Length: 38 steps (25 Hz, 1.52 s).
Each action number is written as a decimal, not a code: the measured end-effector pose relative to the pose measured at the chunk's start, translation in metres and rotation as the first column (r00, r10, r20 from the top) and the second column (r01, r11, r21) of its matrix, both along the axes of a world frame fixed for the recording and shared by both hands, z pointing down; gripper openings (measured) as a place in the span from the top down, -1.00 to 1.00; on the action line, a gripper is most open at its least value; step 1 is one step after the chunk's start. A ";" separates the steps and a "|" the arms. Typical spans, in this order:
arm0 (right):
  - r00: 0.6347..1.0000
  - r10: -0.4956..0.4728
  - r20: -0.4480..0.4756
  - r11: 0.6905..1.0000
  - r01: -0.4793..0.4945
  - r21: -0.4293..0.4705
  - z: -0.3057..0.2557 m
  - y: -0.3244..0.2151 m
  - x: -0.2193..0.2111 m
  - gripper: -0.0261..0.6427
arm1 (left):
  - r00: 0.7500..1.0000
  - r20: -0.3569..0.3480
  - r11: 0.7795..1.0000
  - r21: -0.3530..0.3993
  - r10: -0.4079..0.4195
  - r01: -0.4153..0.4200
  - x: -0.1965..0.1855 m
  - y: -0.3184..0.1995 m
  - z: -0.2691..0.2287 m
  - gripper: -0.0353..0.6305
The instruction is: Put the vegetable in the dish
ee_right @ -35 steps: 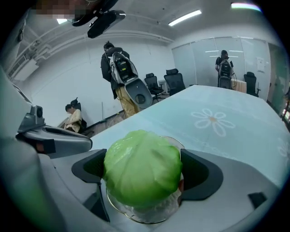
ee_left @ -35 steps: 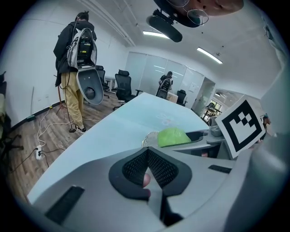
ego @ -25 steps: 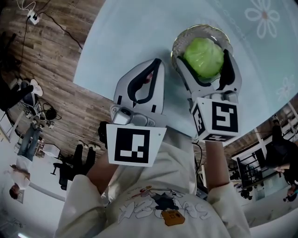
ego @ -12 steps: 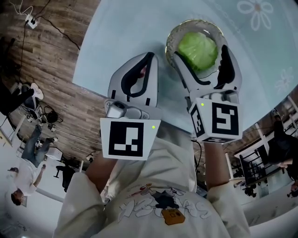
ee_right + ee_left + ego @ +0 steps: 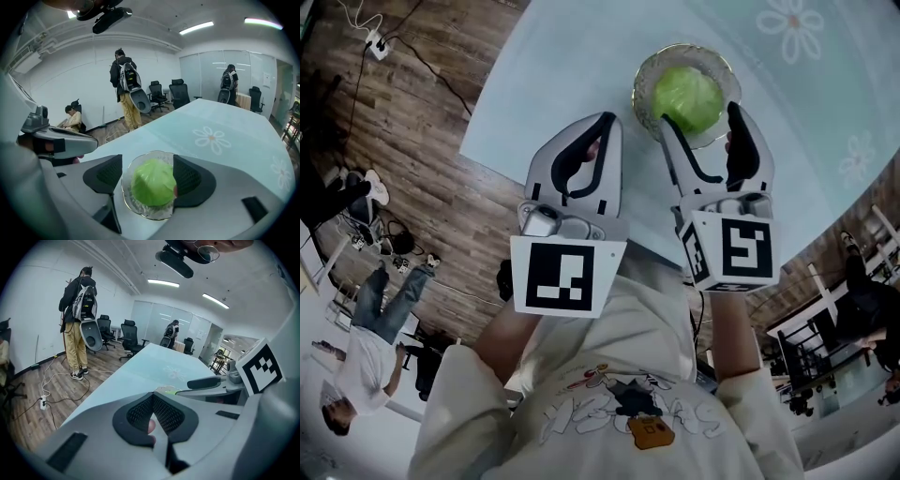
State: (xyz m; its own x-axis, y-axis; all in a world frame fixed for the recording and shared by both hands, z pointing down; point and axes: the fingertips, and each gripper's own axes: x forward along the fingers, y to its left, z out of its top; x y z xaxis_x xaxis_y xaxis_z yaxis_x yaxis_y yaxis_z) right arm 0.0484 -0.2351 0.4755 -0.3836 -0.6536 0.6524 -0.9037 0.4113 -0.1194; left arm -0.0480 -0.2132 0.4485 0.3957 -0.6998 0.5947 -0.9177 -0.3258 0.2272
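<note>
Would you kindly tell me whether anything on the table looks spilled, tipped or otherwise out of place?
Nothing stands out. The green cabbage sits whole inside the glass dish, the dish stands upright on the pale blue table, and nothing is spilled around it.

The vegetable [image 5: 686,97] looks smooth and waxy, the dish [image 5: 645,77] clear and seemingly glass, the table [image 5: 581,66] pale and matt, the floor [image 5: 422,141] grained wood.
</note>
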 end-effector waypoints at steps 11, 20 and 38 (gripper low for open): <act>0.998 -0.018 0.060 0.997 0.013 0.082 -0.056 0.025 -0.001 0.44 | 1.000 -0.021 0.998 0.051 -0.022 0.023 0.000 0.028 -0.050 0.88; 0.997 -0.048 0.066 0.985 0.036 0.167 -0.122 0.031 0.007 0.75 | 0.999 -0.028 0.994 0.099 -0.047 0.050 0.006 0.043 -0.104 0.88; 0.987 -0.082 0.138 0.938 0.030 0.345 -0.225 0.111 0.015 0.85 | 0.999 -0.025 0.968 0.246 -0.047 0.051 0.027 0.115 -0.195 0.88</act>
